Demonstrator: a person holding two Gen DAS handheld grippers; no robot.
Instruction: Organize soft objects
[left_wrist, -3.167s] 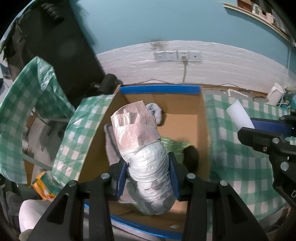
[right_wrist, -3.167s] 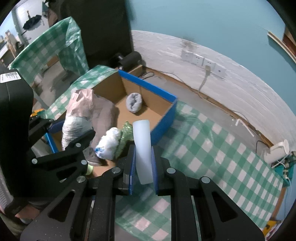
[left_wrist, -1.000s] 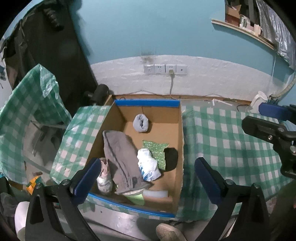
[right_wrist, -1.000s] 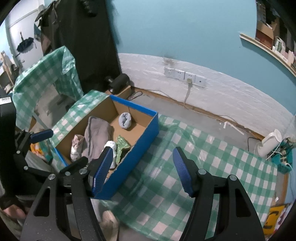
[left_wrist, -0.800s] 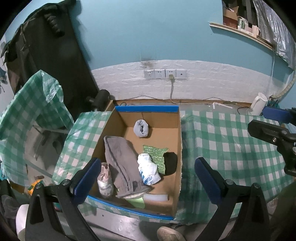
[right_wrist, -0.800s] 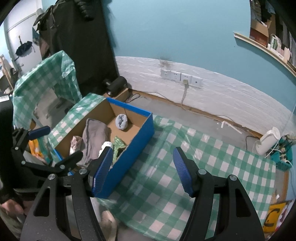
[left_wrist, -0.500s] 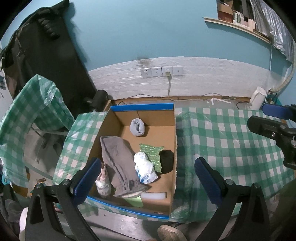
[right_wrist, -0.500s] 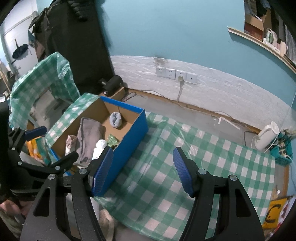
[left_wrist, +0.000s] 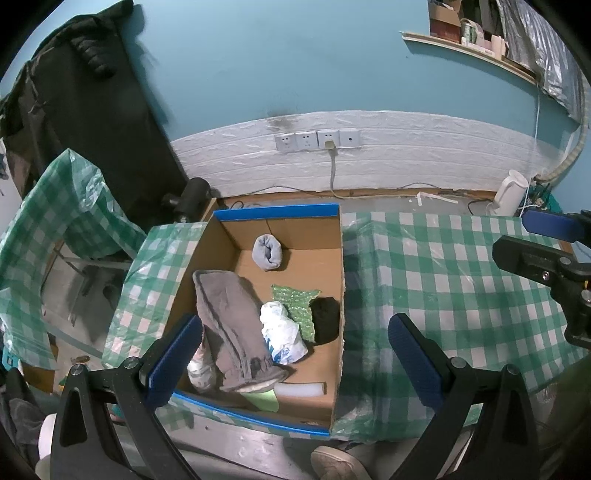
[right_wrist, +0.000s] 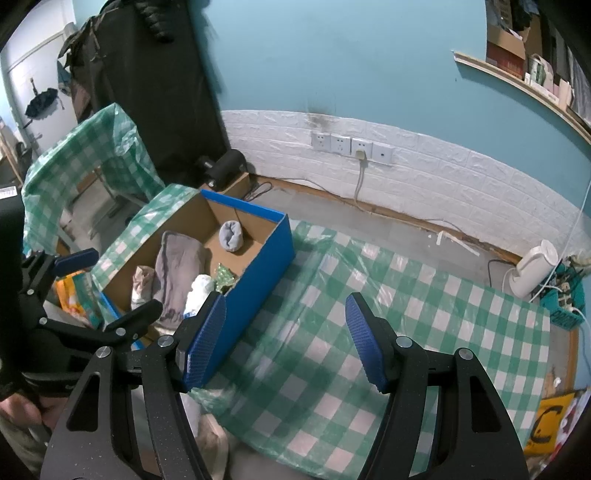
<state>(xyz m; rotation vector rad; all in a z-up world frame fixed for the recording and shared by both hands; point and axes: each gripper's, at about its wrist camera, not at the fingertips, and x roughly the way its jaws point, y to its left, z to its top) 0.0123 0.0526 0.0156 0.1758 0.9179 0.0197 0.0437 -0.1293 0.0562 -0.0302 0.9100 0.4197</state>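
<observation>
Left gripper (left_wrist: 293, 358): held spread wide, empty, above the blue-edged cardboard box (left_wrist: 275, 213).
Right gripper (right_wrist: 286, 338): likewise spread, empty, over the green checked tablecloth (right_wrist: 406, 314).
Left view only: white foam roll (left_wrist: 301, 388), black lump (left_wrist: 325, 319).
Both views: grey folded cloth (left_wrist: 231, 321) inside box.

One box (left_wrist: 236, 236), two grippers (left_wrist: 295, 354) (right_wrist: 286, 341), four sockets (left_wrist: 317, 139).

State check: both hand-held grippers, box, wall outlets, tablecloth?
Left hand-held gripper: open, holding nothing.
Right hand-held gripper: open, holding nothing.
Cardboard box: open-topped, soft items inside.
Wall outlets: one plug inserted.
Checked tablecloth: spread, wrinkled beside the box.
</observation>
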